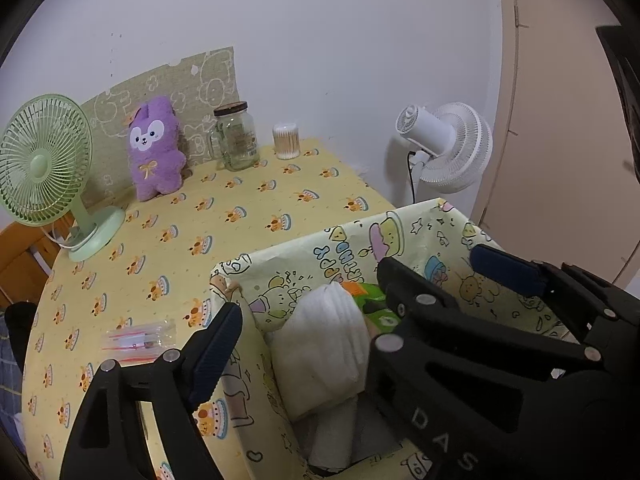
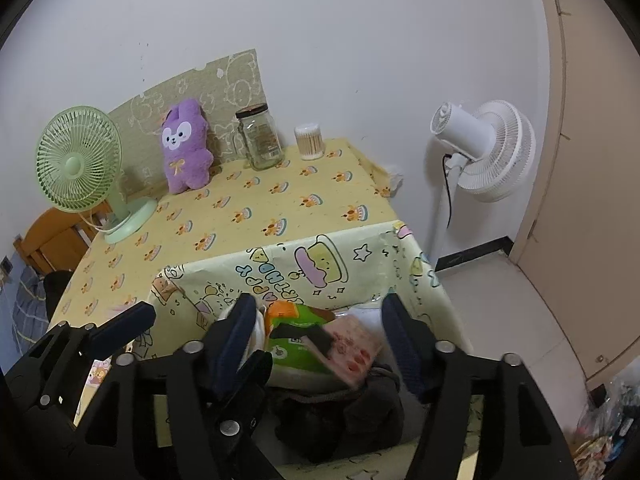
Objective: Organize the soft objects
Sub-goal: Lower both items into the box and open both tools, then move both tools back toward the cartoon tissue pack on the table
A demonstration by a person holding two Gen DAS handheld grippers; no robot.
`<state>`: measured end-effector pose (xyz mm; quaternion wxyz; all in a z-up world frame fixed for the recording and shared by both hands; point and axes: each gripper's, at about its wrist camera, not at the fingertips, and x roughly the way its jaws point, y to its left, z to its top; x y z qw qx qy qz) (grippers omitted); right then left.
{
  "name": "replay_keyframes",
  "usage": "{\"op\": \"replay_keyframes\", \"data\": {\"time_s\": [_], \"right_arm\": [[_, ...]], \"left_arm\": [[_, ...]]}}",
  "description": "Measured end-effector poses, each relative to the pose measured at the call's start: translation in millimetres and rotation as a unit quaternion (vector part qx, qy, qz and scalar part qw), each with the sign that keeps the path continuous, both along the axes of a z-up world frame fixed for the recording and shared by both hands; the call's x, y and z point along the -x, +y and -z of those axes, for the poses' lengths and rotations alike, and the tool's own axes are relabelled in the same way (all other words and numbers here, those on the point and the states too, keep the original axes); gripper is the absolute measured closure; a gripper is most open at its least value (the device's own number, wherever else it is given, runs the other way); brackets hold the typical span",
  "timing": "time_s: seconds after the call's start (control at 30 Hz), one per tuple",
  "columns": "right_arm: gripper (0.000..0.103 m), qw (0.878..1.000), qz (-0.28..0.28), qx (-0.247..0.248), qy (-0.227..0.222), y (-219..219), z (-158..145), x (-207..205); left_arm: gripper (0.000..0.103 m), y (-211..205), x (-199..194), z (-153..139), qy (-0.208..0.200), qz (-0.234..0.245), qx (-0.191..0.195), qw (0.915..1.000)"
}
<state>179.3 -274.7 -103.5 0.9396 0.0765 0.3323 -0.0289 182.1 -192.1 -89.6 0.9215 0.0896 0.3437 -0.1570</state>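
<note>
Left wrist view: box point(image 1: 420, 232) near table point(image 1: 248, 208) edge already holds white cloth point(image 1: 324, 344), green pack point(image 2: 296, 332), dark fabric point(image 2: 340, 412); purple plush point(image 1: 156, 148) at far wall not yet stowed, likely last; left gripper point(image 1: 360, 328) spread wide astride box wall, empty; right gripper point(image 2: 320, 336) spread inside box, empty.

A fuzzy purple plush rabbit point(image 1: 157, 148) sits on a table point(image 1: 248, 200) covered in smooth, faintly glossy printed sheeting. Beside it stand a clear glass jar point(image 1: 236, 136) and a matt green plastic fan point(image 1: 48, 168). The storage box point(image 1: 304, 256) is lined with glossy cartoon-print wrap and holds soft white folded cloth point(image 1: 324, 344) and dark knitted fabric point(image 2: 340, 412). The tongs point(image 2: 320, 340) are matt black plastic with shiny metal rivets.
</note>
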Motion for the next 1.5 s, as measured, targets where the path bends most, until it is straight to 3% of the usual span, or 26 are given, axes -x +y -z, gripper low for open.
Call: {"op": "replay_keyframes", "data": {"time_s": [0.33,0.4,0.77,1.5], "right_arm": [[0.016,1.000,0.002,0.004,-0.012,-3,-15,22],[0.008,1.000,0.007,0.006,-0.023,-2,-20,28],[0.002,0.998,0.017,0.028,-0.058,11,-43,54],[0.000,0.995,0.024,0.047,-0.085,70,-81,104]], "left_arm": [[0.006,0,17,-12,-0.020,-0.001,0.003,0.9998],[0.006,2,21,-16,-0.028,-0.003,0.002,0.9996],[0.001,14,45,-36,-0.058,-0.003,0.007,0.9983],[0.001,72,92,-70,-0.101,-0.011,0.042,0.9939]]}}
